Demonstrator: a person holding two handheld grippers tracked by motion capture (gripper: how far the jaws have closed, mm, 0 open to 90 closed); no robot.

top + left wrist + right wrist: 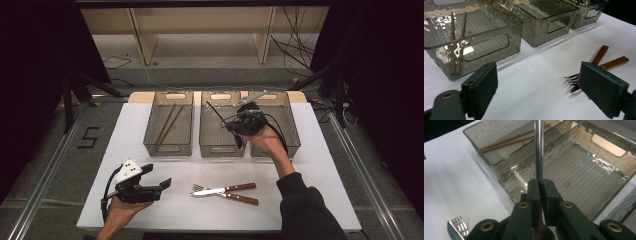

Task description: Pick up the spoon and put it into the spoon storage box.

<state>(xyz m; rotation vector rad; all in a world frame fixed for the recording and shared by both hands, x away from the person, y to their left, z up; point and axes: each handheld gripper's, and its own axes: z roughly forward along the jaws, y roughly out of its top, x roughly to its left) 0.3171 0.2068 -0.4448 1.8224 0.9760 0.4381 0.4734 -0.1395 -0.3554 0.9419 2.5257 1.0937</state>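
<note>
My right gripper (227, 122) (540, 182) hovers over the middle grey bin (220, 150) (584, 170). It is shut on a slim metal utensil (215, 111) (538, 150), whose shiny shaft sticks out past the jaws over that bin. A brown handle end shows below the pads. My left gripper (157, 177) (539, 82) is open and empty, low over the white table (150, 210) at the front left. A fork (200, 190) (572, 78) (457, 223) and a second wooden-handled utensil (245, 199) (615, 62) lie crossed on the table in front of it.
Three translucent grey bins stand in a row at the back. The left bin (168, 145) (486, 45) holds a pair of brown chopsticks (167, 122) (452, 25) (509, 141). The right bin (292, 135) is beside my right hand. Cables and stands lie on the floor beyond.
</note>
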